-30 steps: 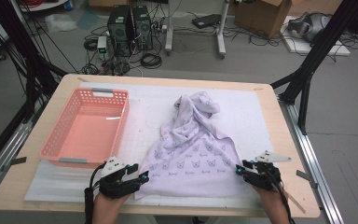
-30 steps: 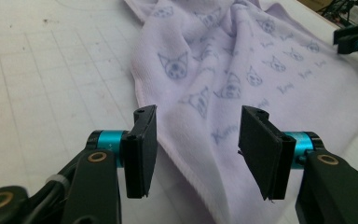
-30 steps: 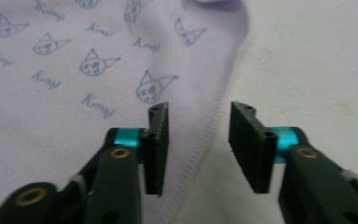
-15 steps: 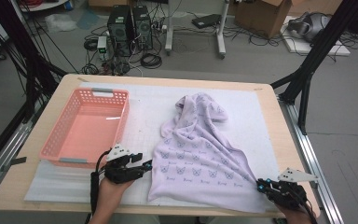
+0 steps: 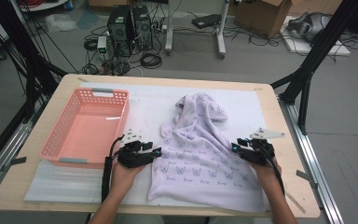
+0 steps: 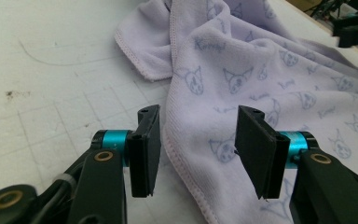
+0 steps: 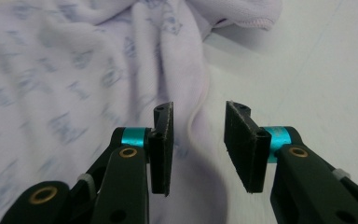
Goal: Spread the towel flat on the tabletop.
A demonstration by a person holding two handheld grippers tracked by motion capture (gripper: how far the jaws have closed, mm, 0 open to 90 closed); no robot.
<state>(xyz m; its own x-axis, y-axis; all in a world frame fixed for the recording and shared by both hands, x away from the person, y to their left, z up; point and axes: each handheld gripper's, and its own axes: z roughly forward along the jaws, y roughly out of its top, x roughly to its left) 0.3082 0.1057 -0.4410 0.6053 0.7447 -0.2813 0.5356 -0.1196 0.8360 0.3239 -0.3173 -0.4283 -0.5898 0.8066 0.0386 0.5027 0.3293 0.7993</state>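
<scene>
A lilac towel (image 5: 196, 154) printed with cat faces lies spread on the white mat (image 5: 144, 107), bunched at its far end. My left gripper (image 5: 157, 151) is at the towel's left edge. In the left gripper view its jaws (image 6: 198, 116) stand open, with the hemmed edge of the towel (image 6: 261, 70) running between and beneath them, untouched by the pads. My right gripper (image 5: 235, 147) is at the towel's right edge. Its jaws (image 7: 199, 108) have just been opening and stand apart over a fold of the towel (image 7: 74, 70), not pressing it.
An empty pink basket (image 5: 58, 126) stands on the left of the mat, close to my left hand. The wooden table (image 5: 286, 154) ends just right of my right hand. The right gripper (image 6: 354, 28) is at the top right of the left gripper view.
My left gripper has slid right from the basket's near corner to the towel's left edge. My right gripper swung out to the table's near right corner, then came back to the towel's right edge.
</scene>
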